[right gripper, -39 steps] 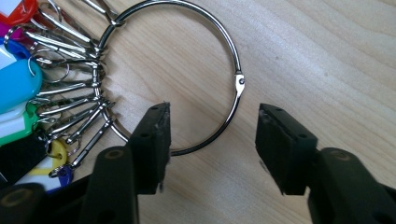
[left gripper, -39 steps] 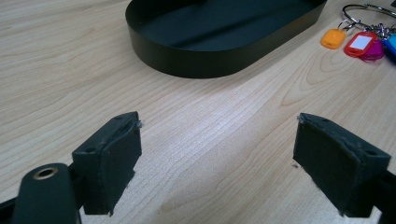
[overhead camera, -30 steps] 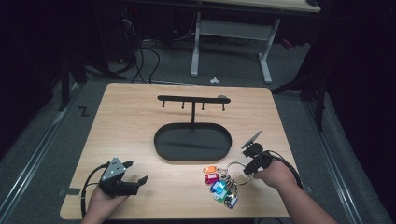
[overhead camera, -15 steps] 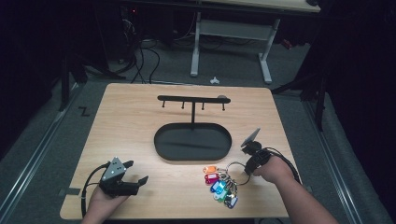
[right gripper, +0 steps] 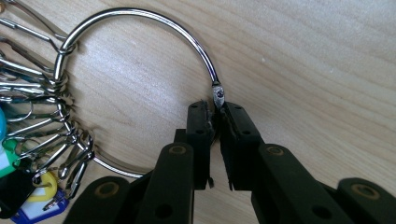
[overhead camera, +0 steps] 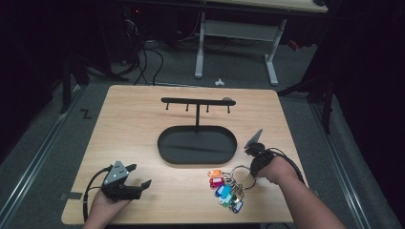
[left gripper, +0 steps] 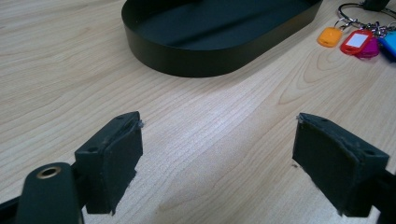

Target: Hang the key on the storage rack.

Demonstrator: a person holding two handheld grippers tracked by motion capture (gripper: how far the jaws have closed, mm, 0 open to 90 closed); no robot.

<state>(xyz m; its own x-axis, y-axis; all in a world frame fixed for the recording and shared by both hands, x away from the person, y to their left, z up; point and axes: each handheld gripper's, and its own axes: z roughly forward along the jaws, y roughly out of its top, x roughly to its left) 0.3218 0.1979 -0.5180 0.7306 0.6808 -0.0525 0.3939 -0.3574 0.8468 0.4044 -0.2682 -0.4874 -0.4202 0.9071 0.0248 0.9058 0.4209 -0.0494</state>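
High view: key ring (overhead camera: 241, 172) with coloured tags (overhead camera: 224, 188) lies on the table (overhead camera: 138, 119), near the tray (overhead camera: 197, 145); right tongs (overhead camera: 251, 164) at the ring. Left gripper view: left tongs (left gripper: 217, 149) wide, empty. Right gripper view: jaws pinch the ring's thin wire, which looks stiff, light and slippery; best held there. No legible writing.

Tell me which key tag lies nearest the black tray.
The orange tag. It sits at the top of the bunch, closest to the tray; the red, blue and other tags fan out behind it toward the table edge.
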